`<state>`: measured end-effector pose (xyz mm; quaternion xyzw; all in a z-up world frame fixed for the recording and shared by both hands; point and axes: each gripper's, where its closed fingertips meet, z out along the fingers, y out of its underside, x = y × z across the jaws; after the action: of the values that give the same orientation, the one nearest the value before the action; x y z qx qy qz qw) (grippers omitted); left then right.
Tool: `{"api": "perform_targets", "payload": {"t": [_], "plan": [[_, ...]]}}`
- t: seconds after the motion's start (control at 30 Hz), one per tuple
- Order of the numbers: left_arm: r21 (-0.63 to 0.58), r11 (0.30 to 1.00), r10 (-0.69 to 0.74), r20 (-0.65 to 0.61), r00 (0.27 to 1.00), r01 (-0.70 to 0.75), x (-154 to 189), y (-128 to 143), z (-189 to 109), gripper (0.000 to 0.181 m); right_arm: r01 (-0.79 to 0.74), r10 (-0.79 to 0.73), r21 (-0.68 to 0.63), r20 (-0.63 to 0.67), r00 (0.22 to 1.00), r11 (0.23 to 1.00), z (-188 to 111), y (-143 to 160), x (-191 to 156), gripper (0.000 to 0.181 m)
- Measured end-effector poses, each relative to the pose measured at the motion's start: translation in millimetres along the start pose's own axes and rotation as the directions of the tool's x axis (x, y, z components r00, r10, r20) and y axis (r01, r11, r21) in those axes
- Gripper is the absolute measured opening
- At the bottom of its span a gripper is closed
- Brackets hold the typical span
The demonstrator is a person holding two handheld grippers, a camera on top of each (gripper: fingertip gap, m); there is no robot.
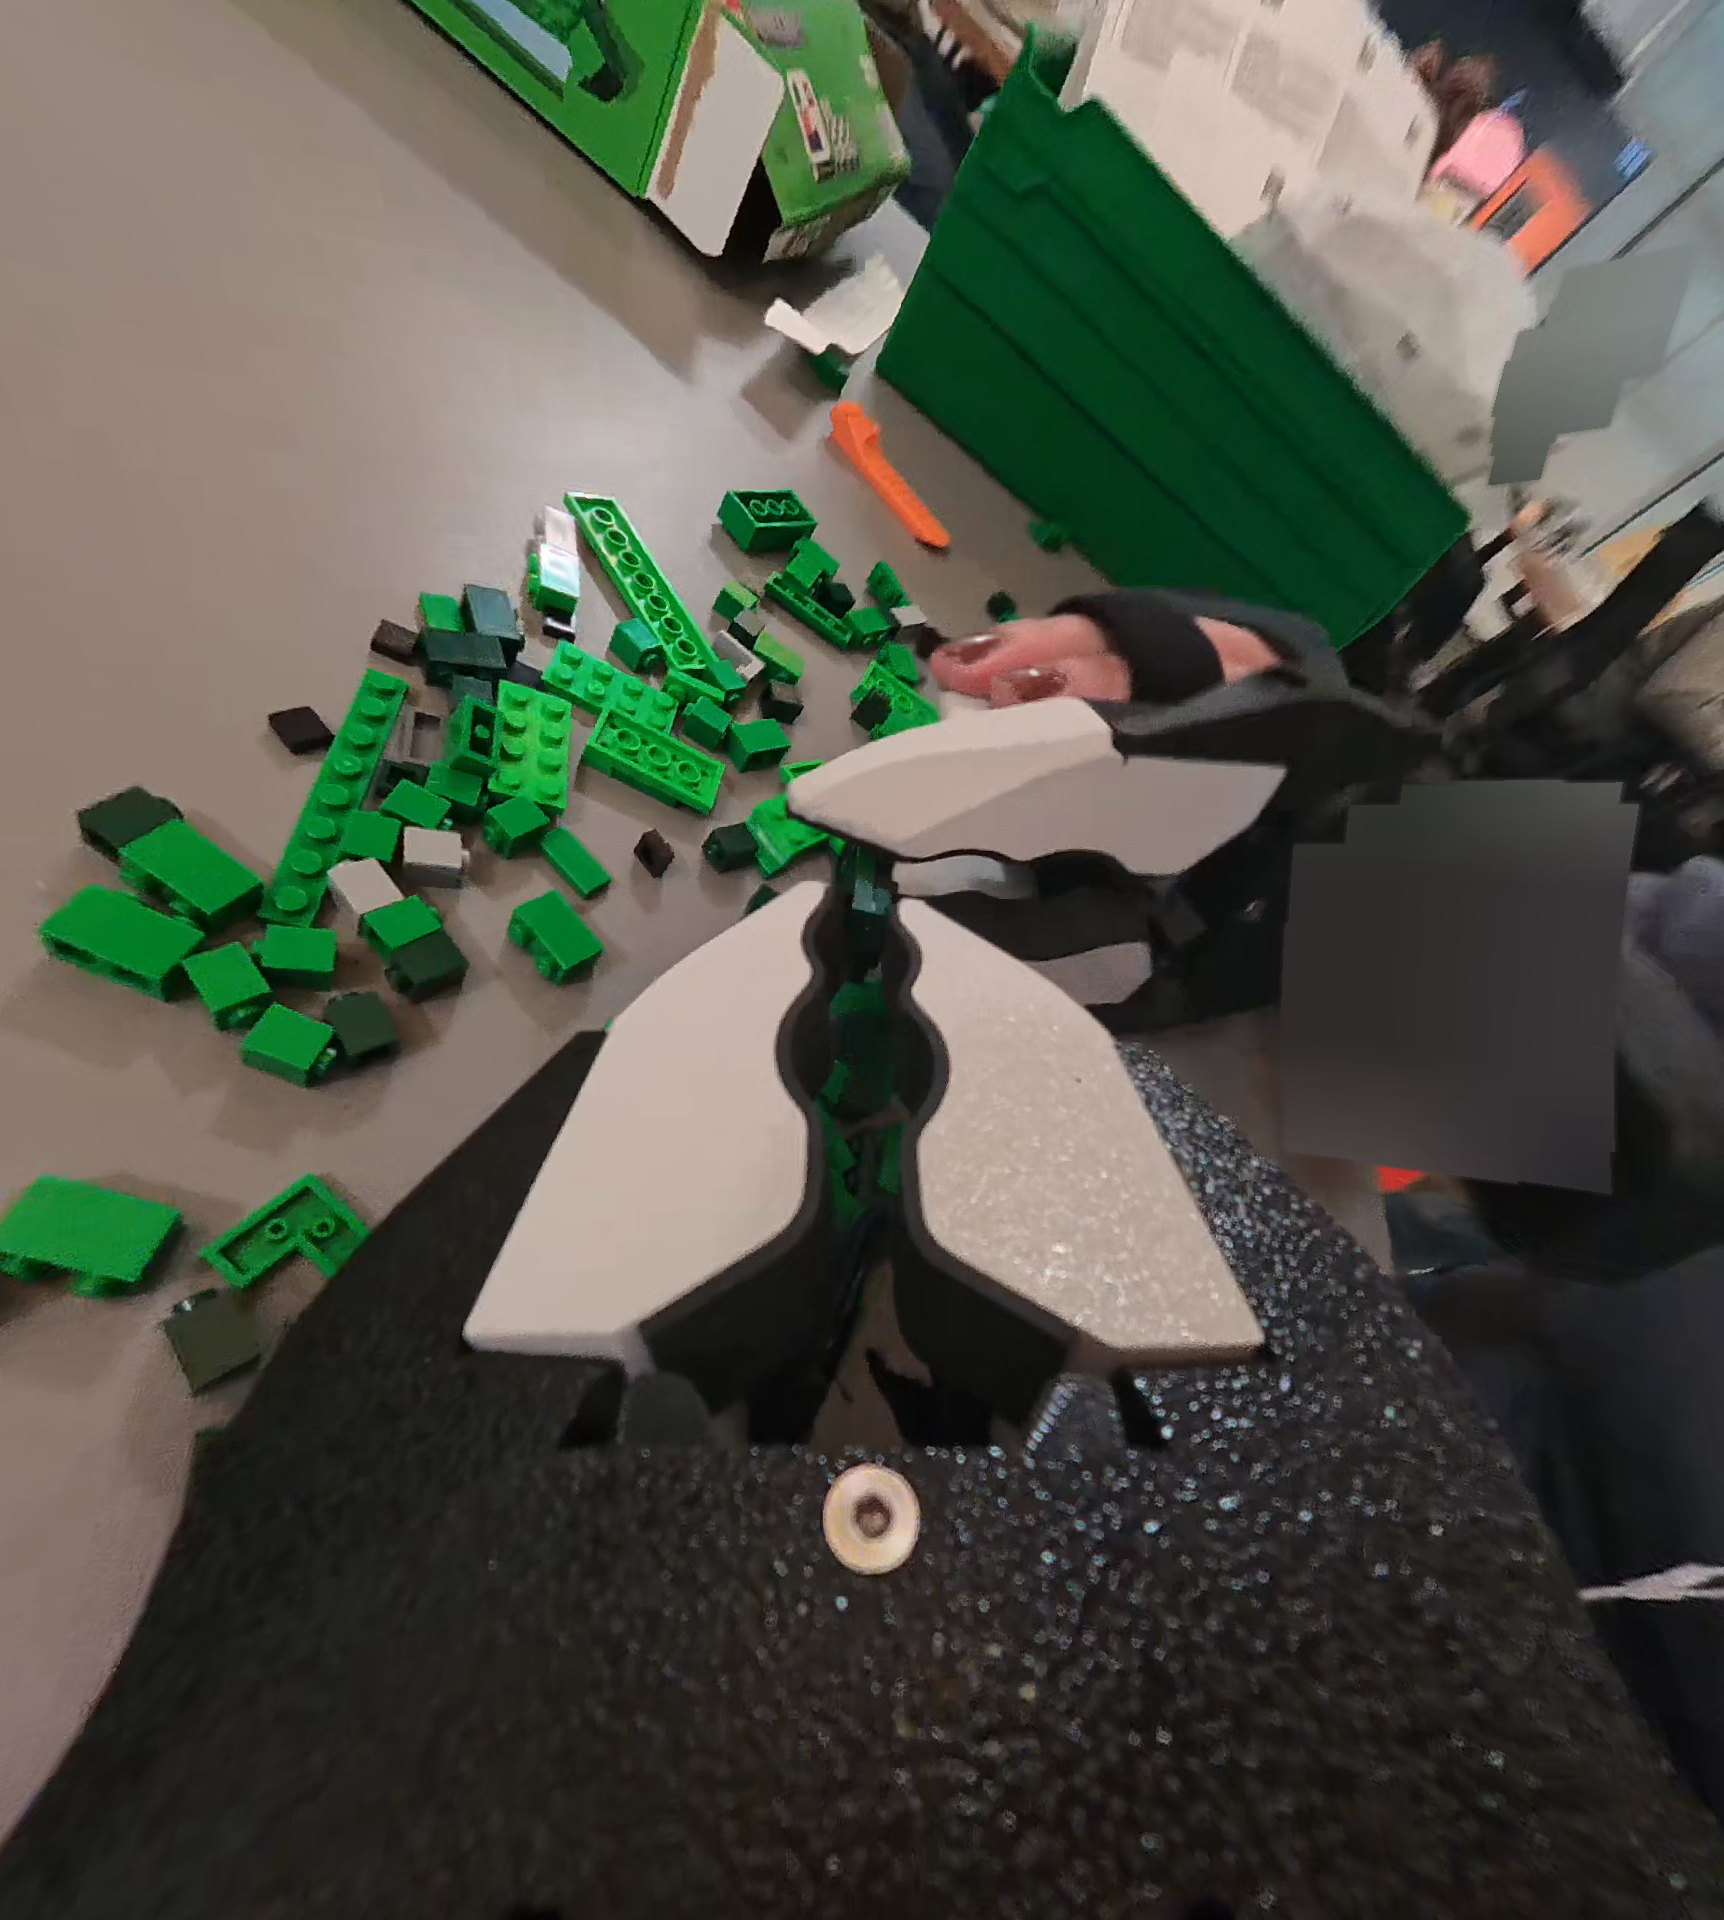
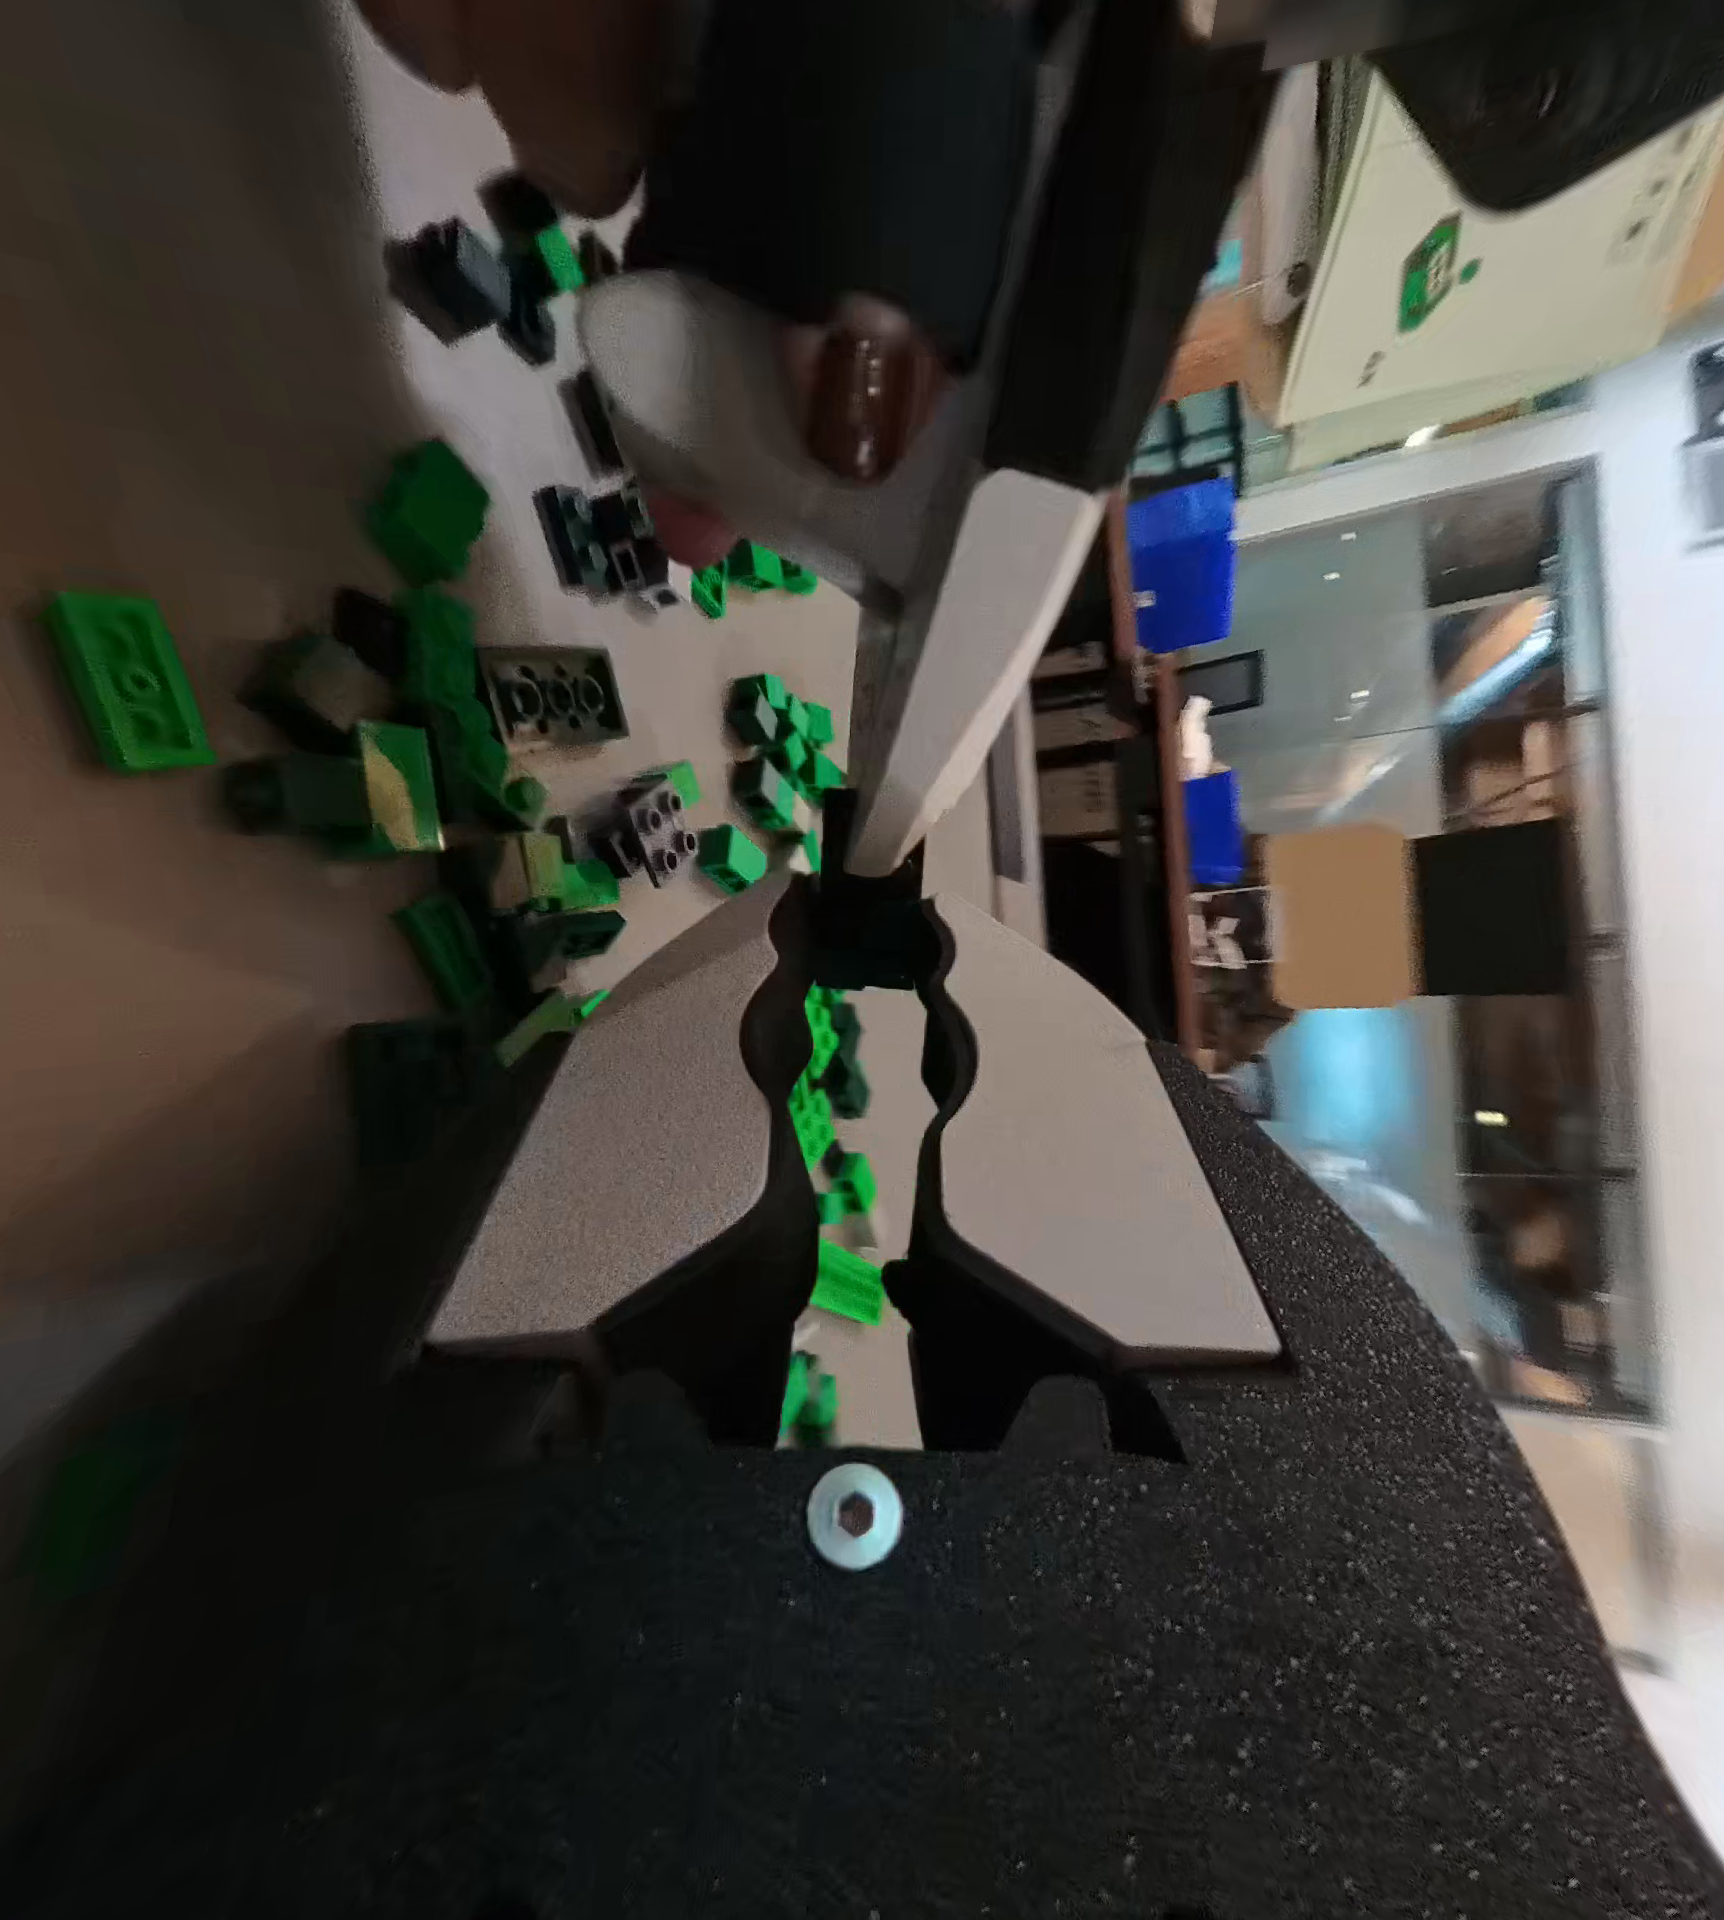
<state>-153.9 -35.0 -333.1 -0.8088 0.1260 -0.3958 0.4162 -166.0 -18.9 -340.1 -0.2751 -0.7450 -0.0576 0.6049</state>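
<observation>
Black grainy housing w/ a silver screw fills the near foreground in both wrist views. Just beyond it, the left hand-held gripper is seen w/ its grey fingers drawn narrow, pinched on a dark green brick piece at the tips. The right hand-held gripper is likewise closed narrow on a dark brick piece; whether both grip one and the same assembly can't be told, though the tips of the two grippers meet at that spot, raised above the surface. In the left view the other gripper's grey finger is seen crossing from the right, touching the held piece from above. It is held by a person's hand in a black fingerless glove.

Farther out, a scatter of green bricks is spread over the grey-brown surface, mixed w/ dark green, black and a few grey pcs. A long green plate lies tilted among them. Beyond the pile an orange tool lies near a green bin, w/ a crumpled paper slip beside it. At the far edge an opened green carton is seen. Background in the right view is blurred: shelving, blue boxes.
</observation>
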Motion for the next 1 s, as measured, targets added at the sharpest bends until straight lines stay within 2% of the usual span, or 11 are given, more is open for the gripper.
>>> {"api": "perform_targets", "payload": {"t": [0.03,0.13,0.37,0.43,0.47,0.77,0.9,1.0], "plan": [[0.013,0.999,-0.034,-0.016,0.999,0.034,-0.8,-0.2,-0.1,0.006,0.057,-0.057,-0.021,-0.03,0.998,0.998,0.8,0.7,1.2,0.018],[0.03,0.994,-0.103,-0.048,0.993,0.105,-3.0,-0.2,1.2,0.007,0.152,-0.157,-0.058,-0.08,0.984,0.987,2.7,3.1,3.0,0.018],[0.063,0.972,-0.218,-0.121,0.968,0.227,-3.9,-3.3,1.0,0.007,0.249,-0.259,-0.084,-0.145,0.955,0.965,3.4,2.9,8.3,0.018],[0.094,0.941,-0.298,-0.216,0.93,0.324,-0.8,-10.7,-3.6,0.006,0.304,-0.316,-0.088,-0.209,0.925,0.948,-0.3,-1.5,16.2,0.015],[0.096,0.938,-0.307,-0.223,0.925,0.334,-2.1,-9.7,-3.3,0.006,0.31,-0.323,-0.097,-0.203,0.924,0.946,0.4,-1.5,15.6,0.014],[0.112,0.982,-0.15,-0.039,0.988,0.154,-12.9,-7.1,0.1,0.006,-0.028,0.025,-0.052,-0.045,0.999,0.998,5.8,11.1,5.3,0.02],[0.146,0.983,-0.115,-0.003,0.993,0.115,-16.9,-11.8,-4.5,0.006,-0.192,0.196,-0.065,0.057,0.979,0.979,6.0,21.6,-2.7,0.025],[0.157,0.984,-0.079,-0.018,0.997,0.081,-13.1,-14.3,-5.9,0.006,-0.396,0.394,-0.017,0.143,0.908,0.918,1.7,16.8,-2.7,0.025]]}}
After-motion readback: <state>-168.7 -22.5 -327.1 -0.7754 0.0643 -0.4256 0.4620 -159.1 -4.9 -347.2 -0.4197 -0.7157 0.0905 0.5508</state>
